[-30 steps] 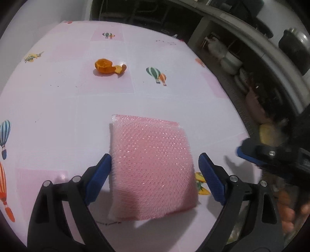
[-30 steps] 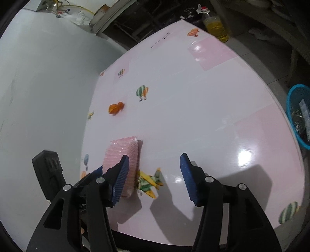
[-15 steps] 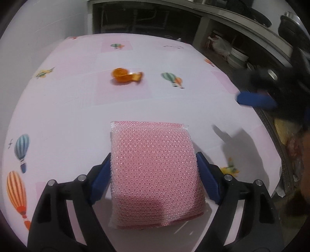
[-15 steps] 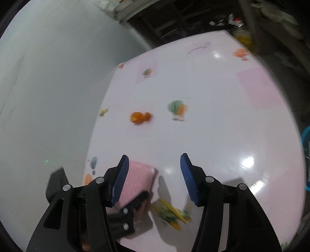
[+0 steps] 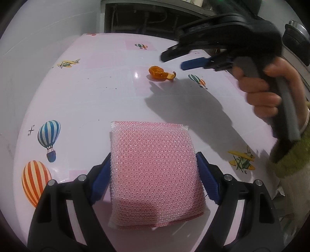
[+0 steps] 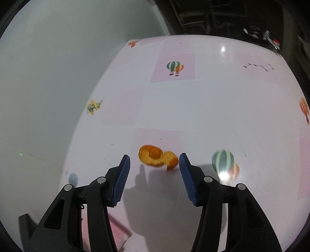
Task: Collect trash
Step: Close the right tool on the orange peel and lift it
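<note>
A pink mesh sponge (image 5: 155,170) lies on the pink balloon-print table (image 5: 93,100), and my left gripper (image 5: 153,157) is shut on it, a blue pad pressing each side. Further back rests an orange peel (image 5: 160,73). My right gripper (image 5: 174,59), held by a hand (image 5: 257,91), hovers just right of the peel and casts a shadow beside it. In the right wrist view the orange peel (image 6: 157,158) sits just ahead of the right gripper (image 6: 154,157), framed by its fingertips. Those jaws are closing, with no pad touching the peel. A corner of the sponge (image 6: 118,232) shows below.
A pale wall (image 6: 48,77) runs along the table's left edge. Dark shelving (image 5: 145,15) stands behind the far edge, and a metal pot (image 5: 296,33) sits at the upper right. The table's right edge (image 5: 271,135) drops off near the green sleeve (image 5: 292,155).
My left gripper's pads closed in onto the sponge's sides. The right gripper swept from the near right edge across the table to the orange peel.
</note>
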Available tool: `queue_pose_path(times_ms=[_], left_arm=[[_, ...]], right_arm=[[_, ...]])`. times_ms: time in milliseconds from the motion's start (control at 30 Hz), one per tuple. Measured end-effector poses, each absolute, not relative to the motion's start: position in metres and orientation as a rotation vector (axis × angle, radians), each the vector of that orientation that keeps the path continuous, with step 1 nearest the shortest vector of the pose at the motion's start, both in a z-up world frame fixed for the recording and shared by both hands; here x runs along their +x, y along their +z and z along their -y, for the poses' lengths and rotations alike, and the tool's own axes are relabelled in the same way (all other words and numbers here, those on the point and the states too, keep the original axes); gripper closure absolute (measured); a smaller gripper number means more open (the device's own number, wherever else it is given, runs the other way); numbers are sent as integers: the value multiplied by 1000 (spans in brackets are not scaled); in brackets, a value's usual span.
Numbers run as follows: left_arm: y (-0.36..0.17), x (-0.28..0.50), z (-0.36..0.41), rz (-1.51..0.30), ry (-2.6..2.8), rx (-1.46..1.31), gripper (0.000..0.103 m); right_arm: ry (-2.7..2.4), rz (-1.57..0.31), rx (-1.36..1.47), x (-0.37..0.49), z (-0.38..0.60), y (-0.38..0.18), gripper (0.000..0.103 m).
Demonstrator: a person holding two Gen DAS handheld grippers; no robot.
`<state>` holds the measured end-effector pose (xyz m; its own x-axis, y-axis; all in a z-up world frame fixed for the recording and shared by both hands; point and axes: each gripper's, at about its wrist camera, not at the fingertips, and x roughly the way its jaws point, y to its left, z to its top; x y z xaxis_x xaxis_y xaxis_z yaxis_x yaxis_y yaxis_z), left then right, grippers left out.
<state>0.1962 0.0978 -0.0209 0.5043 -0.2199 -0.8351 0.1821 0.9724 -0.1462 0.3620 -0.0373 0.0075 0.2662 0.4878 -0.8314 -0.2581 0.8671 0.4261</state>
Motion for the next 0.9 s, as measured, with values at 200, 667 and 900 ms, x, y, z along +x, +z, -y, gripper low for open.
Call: queue_pose_path(times_ms=[200,667,900], left_arm=[[-22,191,-97,-1010,-251,-50,25],[-18,179,-75,-998,-315,-41,25],[-13,169,-50,-986,-375,-6,26]], right_arm=[[486,-1232,99,367,15,-7,67],[430,-1208,183,306,71,9,93],[414,-1202,353,232,138,30,93]])
